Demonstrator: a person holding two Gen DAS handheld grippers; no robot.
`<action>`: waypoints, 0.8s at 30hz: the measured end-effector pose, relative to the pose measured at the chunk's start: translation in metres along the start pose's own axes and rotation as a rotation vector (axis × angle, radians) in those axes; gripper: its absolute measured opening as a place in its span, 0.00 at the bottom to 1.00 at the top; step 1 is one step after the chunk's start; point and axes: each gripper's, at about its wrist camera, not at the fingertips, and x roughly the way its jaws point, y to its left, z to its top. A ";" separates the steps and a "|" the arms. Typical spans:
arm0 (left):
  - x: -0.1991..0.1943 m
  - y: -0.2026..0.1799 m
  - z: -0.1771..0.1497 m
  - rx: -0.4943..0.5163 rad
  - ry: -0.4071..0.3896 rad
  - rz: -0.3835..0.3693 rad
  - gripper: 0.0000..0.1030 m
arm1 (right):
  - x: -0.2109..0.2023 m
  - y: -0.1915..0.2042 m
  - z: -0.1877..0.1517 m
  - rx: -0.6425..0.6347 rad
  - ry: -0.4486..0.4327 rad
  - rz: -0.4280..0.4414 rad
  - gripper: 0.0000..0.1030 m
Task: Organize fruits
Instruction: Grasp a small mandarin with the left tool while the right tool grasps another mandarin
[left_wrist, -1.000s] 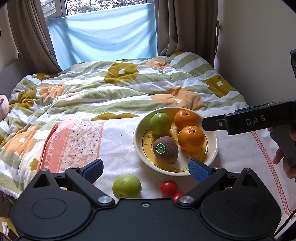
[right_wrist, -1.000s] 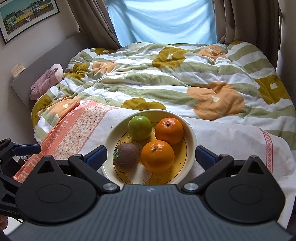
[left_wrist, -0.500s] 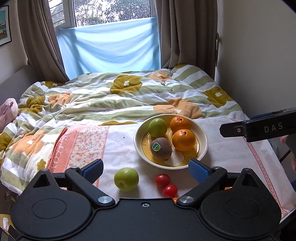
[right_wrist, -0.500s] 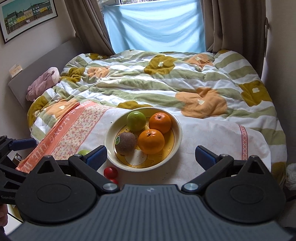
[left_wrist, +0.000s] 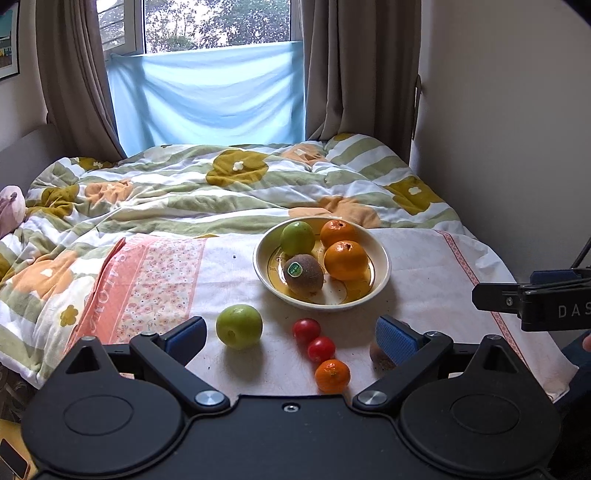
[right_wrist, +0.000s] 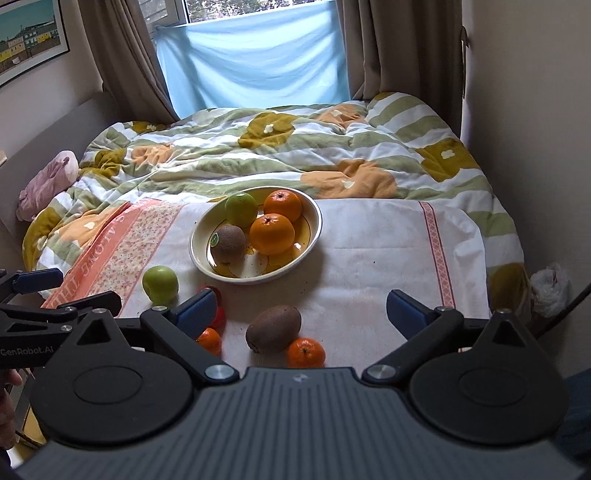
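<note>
A cream bowl (left_wrist: 380, 275) (right_wrist: 314, 236) on a white cloth holds a green apple (left_wrist: 297, 238), two oranges (left_wrist: 345, 260) and a kiwi (left_wrist: 304, 275). Loose on the cloth in front of it lie a green apple (left_wrist: 239, 326) (right_wrist: 160, 283), two small tomatoes (left_wrist: 306, 329), a small mandarin (left_wrist: 332, 375), a second kiwi (right_wrist: 273, 328) and another mandarin (right_wrist: 306, 352). My left gripper (left_wrist: 291, 338) is open and empty, above the loose fruit. My right gripper (right_wrist: 303, 312) is open and empty, with the loose kiwi between its fingers' line.
The cloth (right_wrist: 369, 258) lies on a bed with a striped flowered quilt (left_wrist: 221, 192). A pink floral towel (left_wrist: 147, 280) lies to the left of the bowl. A wall runs along the right, a curtained window at the back. A pink soft toy (right_wrist: 48, 184) lies far left.
Both grippers have pulled back and up from the bowl. More loose fruit near the front edge has come into view. The fruit itself has not moved.
</note>
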 end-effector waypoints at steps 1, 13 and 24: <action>0.001 -0.001 -0.003 0.002 0.001 -0.003 0.97 | -0.001 0.000 -0.006 0.009 -0.001 -0.005 1.00; 0.051 -0.019 -0.049 0.079 0.029 -0.041 0.88 | 0.033 -0.011 -0.057 0.037 0.028 -0.050 1.00; 0.102 -0.033 -0.064 0.124 0.086 -0.056 0.68 | 0.077 -0.011 -0.075 0.025 0.052 -0.043 0.91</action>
